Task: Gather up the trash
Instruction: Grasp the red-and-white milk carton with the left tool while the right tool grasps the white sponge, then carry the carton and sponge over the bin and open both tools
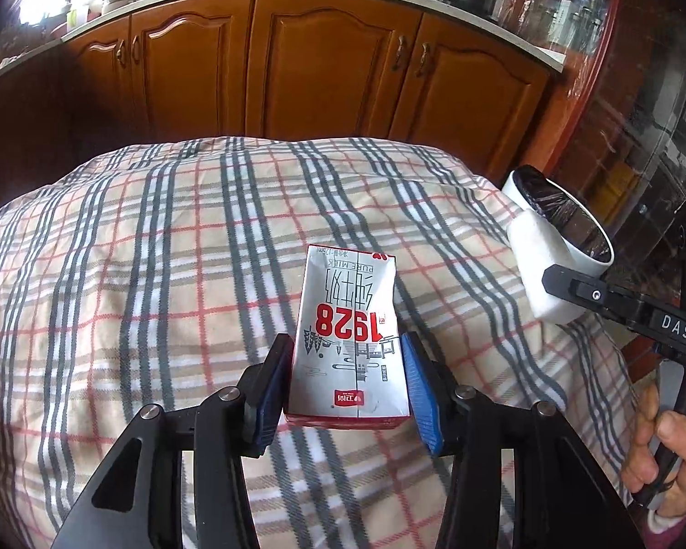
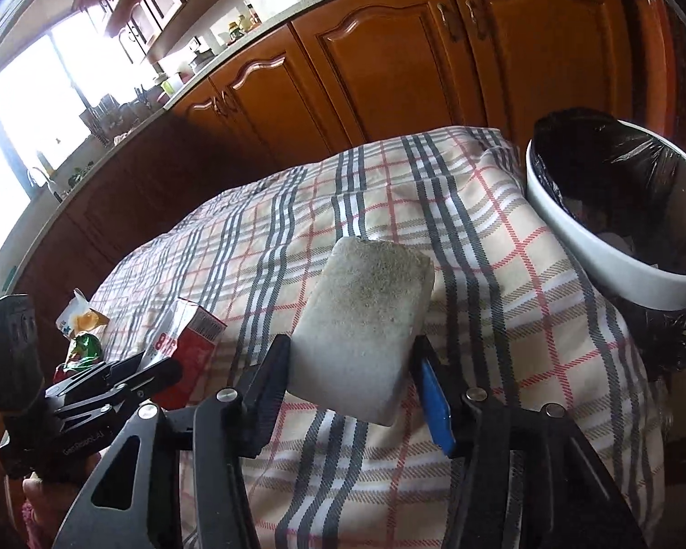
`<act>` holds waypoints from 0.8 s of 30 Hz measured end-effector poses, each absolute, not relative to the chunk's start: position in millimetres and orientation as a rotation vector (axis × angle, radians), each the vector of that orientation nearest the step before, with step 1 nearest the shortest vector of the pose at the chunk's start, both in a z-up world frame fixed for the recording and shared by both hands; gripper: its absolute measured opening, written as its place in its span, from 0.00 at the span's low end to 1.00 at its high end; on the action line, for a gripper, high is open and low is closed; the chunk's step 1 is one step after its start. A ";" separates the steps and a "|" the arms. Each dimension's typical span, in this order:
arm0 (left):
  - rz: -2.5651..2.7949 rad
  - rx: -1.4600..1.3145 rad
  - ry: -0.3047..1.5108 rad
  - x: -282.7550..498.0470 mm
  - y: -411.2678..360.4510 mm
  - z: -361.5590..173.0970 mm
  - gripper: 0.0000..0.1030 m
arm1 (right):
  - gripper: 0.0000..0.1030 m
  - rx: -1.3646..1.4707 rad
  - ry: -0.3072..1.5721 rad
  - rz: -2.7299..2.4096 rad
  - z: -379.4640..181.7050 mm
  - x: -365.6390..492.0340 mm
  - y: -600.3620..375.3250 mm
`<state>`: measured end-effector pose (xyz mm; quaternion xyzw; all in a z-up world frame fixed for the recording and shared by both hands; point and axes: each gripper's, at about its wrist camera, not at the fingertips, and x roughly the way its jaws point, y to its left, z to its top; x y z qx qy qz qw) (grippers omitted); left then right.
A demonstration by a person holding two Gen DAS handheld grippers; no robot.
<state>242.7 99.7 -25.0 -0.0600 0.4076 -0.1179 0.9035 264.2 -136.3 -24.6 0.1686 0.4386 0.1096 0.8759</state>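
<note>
Left wrist view: left gripper stands about half open, clamped on the lower sides of a milk carton over the checked cloth, well short of the bin. Carton looks light and thin-walled; dented at top, so grip low, near the stiff base. Right gripper pinches a white foam block by its near end, just beside the bin. Foam judged light, crumbly; squeeze gently.
</note>
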 end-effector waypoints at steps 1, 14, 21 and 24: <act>-0.253 -0.118 0.841 242.8 94.1 -23.0 0.45 | 0.52 0.370 0.904 0.232 -20.4 261.8 -142.3; -0.388 -0.030 0.818 257.0 16.7 3.4 0.45 | 0.52 0.489 0.824 0.202 11.9 239.4 -225.0; -0.425 0.012 0.806 270.7 -15.3 11.7 0.45 | 0.53 0.496 0.831 0.178 8.2 235.7 -250.6; -0.437 0.024 0.806 278.7 -26.5 10.0 0.45 | 0.53 0.486 0.830 0.167 8.8 234.5 -260.7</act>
